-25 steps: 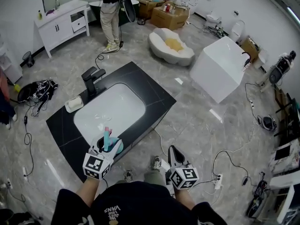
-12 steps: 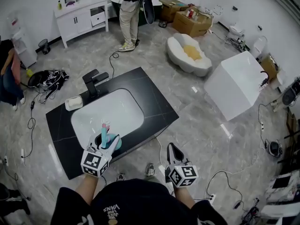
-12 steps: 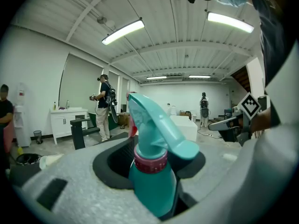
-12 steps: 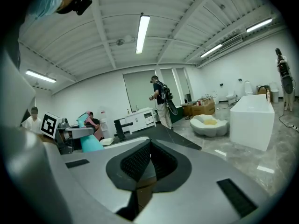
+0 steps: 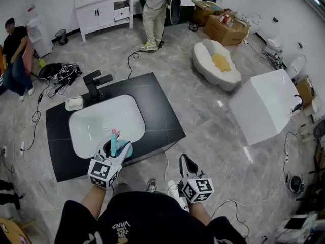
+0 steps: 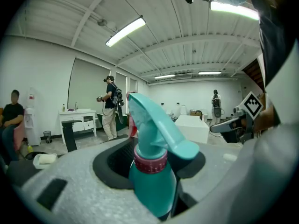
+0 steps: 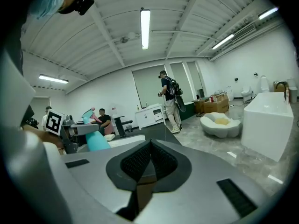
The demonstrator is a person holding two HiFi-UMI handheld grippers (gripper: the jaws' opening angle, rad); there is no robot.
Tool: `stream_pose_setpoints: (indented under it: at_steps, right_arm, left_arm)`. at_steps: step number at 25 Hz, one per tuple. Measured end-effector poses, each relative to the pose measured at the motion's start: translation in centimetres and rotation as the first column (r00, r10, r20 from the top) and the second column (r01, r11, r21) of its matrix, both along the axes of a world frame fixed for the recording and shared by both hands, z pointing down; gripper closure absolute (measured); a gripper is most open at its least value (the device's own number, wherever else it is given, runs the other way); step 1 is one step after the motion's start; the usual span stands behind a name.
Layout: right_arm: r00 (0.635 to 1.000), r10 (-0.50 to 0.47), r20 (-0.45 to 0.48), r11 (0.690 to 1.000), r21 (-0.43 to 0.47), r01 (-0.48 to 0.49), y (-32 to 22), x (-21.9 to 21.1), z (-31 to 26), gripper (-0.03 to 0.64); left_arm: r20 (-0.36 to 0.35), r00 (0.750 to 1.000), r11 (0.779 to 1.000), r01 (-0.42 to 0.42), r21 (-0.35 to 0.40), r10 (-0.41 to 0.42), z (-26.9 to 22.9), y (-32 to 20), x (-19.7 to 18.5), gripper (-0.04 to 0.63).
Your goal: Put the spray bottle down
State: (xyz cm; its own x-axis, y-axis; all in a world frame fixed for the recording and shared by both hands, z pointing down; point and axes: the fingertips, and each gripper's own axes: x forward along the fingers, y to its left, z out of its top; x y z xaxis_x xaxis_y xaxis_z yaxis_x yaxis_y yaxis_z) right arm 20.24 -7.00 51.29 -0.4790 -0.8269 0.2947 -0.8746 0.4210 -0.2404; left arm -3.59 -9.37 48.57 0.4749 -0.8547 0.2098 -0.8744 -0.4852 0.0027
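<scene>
The grey marbled floor [image 5: 203, 136] takes up most of what I see. On it in front of me stands a black counter [image 5: 157, 116], and well off to the right a white tub [image 5: 264, 105]. A white basin [image 5: 96, 126] is sunk into the counter top, with a black tap [image 5: 94, 83] at its far edge and a small white soap dish [image 5: 74, 103] just beside the tap. Farther back a person [image 5: 152, 14] stands near a white cabinet [image 5: 104, 6].

My left gripper [image 5: 118, 149] is clenched on the spray bottle [image 6: 154, 171], its pads pressing on the teal body below the pink collar. The bottle stands upright in that grip, trigger head on top, over the near part of the counter at the front rim of the basin. I cannot tell whether its base touches the counter.

My right gripper [image 5: 185, 162] is over the floor, off the counter's near right corner and apart from the left one. Its jaws are pressed together with nothing between them.
</scene>
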Motion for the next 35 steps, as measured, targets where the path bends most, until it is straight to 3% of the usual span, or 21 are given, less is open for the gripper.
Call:
stream_pose_setpoints:
  at_steps: [13,35]
  right_arm:
    - [0.998,-0.052,0.018,0.998,-0.036,0.053,-3.1,3.1,1.4,0.612]
    - [0.997,0.077,-0.003,0.995,-0.069,-0.077,-9.6,1.1,1.2,0.612]
  left_arm:
    - [0.038,0.999,1.0,-0.016,0.023,0.015,-1.0,-4.3,4.9,0.39]
    - [0.083,0.98,0.981,-0.186,0.063,0.18,-1.1,-20.0,4.8,0.388]
